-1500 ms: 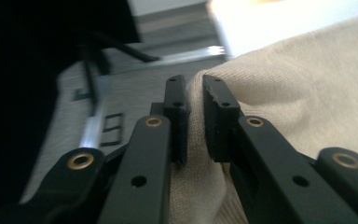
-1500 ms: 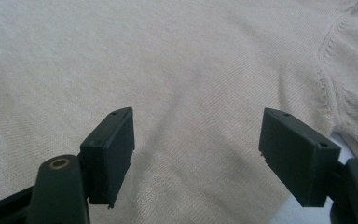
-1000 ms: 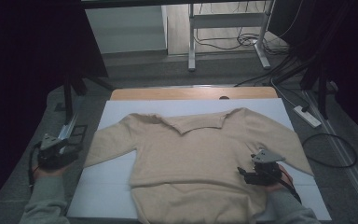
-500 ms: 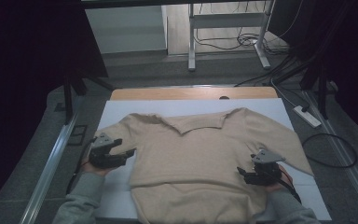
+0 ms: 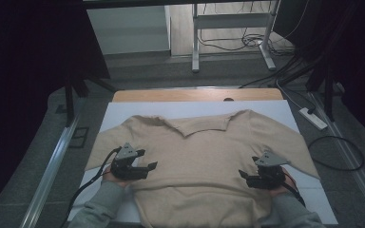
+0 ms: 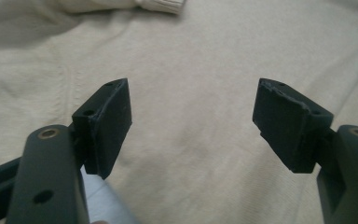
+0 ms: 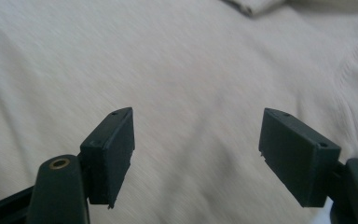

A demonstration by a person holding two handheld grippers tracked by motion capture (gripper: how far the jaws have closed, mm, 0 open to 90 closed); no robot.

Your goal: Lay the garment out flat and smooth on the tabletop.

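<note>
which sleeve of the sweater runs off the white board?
The sleeve on the right gripper's side: its cuff end passes the white board's right edge. The other sleeve, by the left gripper, lies wholly on the board.

Count on the bench [image 5: 123,111]: one beige sweater [image 5: 204,161], one white sheet [image 5: 275,109], two claws, left claw [image 5: 145,160] and right claw [image 5: 247,176].

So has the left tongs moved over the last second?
Yes. The left tongs came in from the white table's left edge, rightward onto the beige knitted sweater.
</note>
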